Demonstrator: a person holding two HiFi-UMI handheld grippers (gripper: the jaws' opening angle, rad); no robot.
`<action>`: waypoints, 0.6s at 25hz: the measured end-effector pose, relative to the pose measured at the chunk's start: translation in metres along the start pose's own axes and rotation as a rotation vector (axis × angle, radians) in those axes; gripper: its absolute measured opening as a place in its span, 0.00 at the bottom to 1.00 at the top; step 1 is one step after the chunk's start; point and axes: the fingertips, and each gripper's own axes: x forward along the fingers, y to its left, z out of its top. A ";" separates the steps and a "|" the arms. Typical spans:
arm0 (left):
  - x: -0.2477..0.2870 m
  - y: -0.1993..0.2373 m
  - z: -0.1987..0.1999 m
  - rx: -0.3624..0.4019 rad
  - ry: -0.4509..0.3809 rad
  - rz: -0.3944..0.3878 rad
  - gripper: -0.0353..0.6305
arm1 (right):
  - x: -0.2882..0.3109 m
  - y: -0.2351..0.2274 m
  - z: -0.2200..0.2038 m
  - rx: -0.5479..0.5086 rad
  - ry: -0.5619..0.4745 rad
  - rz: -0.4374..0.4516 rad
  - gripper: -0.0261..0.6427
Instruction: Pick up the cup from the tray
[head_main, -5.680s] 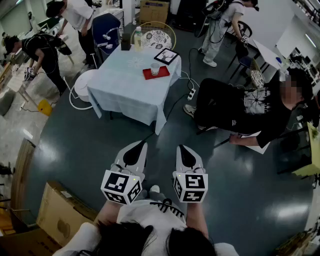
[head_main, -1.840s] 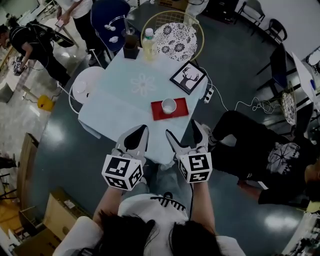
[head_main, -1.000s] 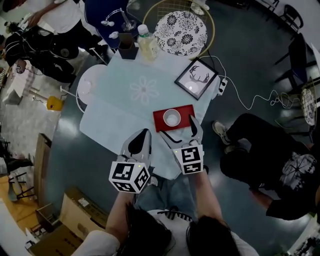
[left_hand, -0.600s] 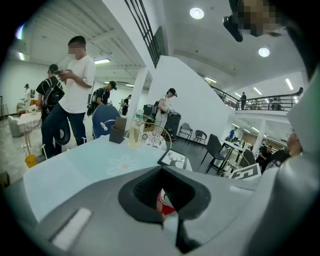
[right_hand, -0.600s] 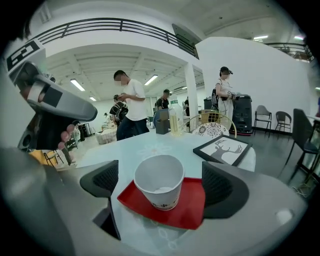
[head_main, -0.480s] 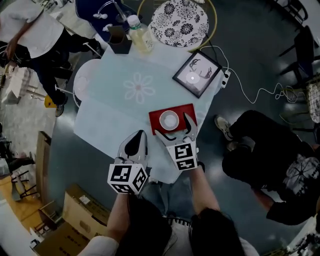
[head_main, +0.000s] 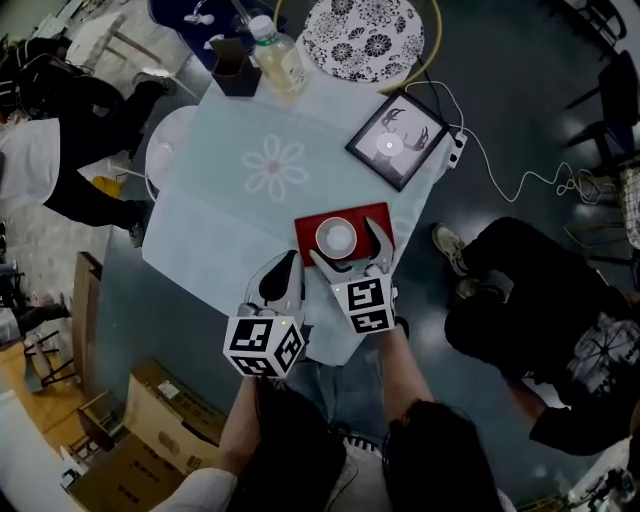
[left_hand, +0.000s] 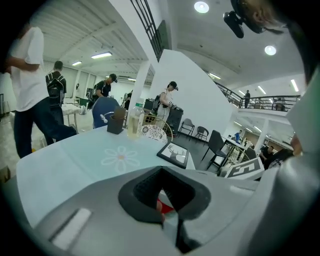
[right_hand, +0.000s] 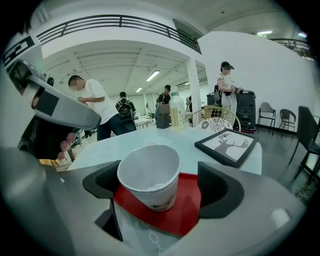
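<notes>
A white paper cup (head_main: 336, 237) stands upright on a red tray (head_main: 374, 214) near the front edge of a table with a pale blue cloth (head_main: 230, 215). My right gripper (head_main: 345, 243) is open, one jaw on each side of the cup. In the right gripper view the cup (right_hand: 150, 182) sits on the tray (right_hand: 187, 207) between the dark pads (right_hand: 218, 189), with a gap on both sides. My left gripper (head_main: 291, 262) hovers shut and holds nothing, just left of the tray. Through the left gripper's (left_hand: 161, 172) notch a sliver of the red tray (left_hand: 163, 205) shows.
On the table behind the tray are a framed deer picture (head_main: 397, 140), a bottle (head_main: 272, 58) and a dark holder (head_main: 232, 72). A patterned round chair (head_main: 368, 35) stands beyond. A person sits on the right (head_main: 545, 330). A cable and power strip (head_main: 458, 150) lie on the floor.
I have come up to the table from across the room. The right gripper moved forward over the tray, and its open jaws now flank the cup. The left gripper stayed shut.
</notes>
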 end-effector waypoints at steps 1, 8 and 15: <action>0.001 -0.001 -0.001 0.001 0.005 -0.006 0.05 | 0.000 0.001 0.000 -0.002 0.000 0.004 0.76; -0.008 0.001 -0.005 0.000 0.016 0.009 0.05 | -0.005 0.010 0.001 -0.042 0.011 0.024 0.57; -0.024 0.006 -0.002 0.002 -0.004 0.027 0.05 | -0.029 0.021 0.023 -0.068 -0.033 0.024 0.57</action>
